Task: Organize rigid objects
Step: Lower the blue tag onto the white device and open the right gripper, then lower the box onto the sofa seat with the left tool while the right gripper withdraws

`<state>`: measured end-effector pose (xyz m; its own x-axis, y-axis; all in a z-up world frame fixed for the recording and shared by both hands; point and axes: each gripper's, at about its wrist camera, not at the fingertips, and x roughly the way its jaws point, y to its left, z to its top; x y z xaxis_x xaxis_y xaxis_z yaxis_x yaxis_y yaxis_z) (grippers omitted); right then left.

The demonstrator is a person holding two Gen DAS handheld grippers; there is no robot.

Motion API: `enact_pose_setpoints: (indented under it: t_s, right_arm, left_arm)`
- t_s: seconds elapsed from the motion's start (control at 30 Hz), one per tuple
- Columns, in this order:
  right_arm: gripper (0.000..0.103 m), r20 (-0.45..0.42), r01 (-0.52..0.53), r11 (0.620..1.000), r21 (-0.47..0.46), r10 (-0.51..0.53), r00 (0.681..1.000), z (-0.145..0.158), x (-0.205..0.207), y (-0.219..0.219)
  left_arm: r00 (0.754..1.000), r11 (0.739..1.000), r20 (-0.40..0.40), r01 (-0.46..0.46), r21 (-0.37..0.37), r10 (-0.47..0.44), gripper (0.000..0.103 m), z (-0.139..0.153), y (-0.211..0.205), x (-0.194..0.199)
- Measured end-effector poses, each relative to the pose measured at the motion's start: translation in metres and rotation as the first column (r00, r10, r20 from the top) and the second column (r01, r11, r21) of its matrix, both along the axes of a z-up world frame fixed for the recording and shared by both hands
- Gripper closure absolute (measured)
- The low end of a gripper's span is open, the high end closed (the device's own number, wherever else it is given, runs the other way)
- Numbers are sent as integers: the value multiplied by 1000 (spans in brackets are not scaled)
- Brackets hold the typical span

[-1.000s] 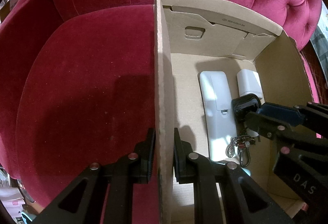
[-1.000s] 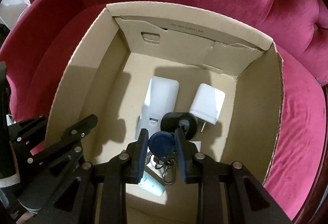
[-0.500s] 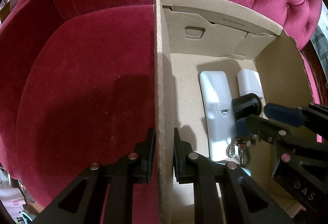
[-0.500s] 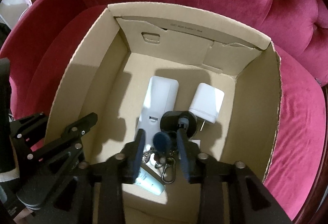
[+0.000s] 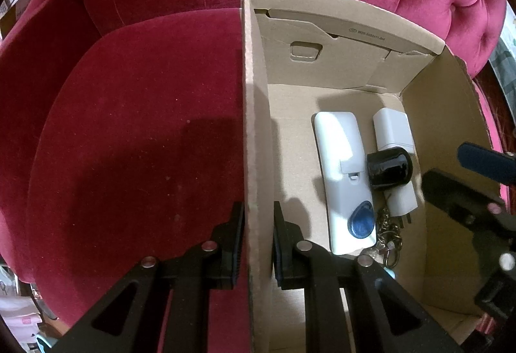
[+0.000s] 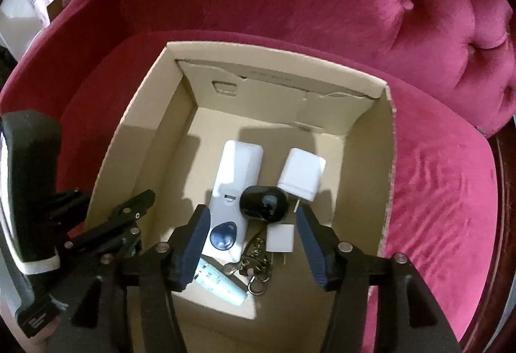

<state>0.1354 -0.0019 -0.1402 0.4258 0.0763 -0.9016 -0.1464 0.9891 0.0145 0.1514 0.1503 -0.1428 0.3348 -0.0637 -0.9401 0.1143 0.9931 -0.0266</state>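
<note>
Two hand-held grippers: left hand-held gripper (image 5: 254,243) clamps the brown cardboard box (image 5: 254,127) wall; right hand-held gripper (image 6: 253,243) is opening, empty, above the blue teardrop key fob (image 6: 224,235).

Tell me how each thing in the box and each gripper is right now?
cardboard box: open-topped, on the red chair.
left gripper: shut on the box's wall.
right gripper: jaws opening, nothing between them.
blue key fob: let go, lying on the white remote.
black mouse: lying in the box.
white charger: lying flat.
</note>
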Motion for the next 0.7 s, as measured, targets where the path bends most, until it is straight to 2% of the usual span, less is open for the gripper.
enact_pose_setpoints:
  t_s: [0.3, 0.6, 0.7]
  right_arm:
    - [39, 42, 41, 999, -25, -40, 998, 14, -13, -12]
    - [23, 82, 96, 995, -41, -93, 992, 30, -29, -24]
    - [14, 91, 120, 992, -35, -117, 989, 32, -33, -30]
  left_arm:
    - [1000, 1000, 1, -1, 3, 1, 86, 0, -1, 0]
    - [1000, 1000, 2, -2, 8, 2, 86, -1, -1, 0]
    - [1000, 1000, 2, -3, 11, 3, 86, -1, -2, 0]
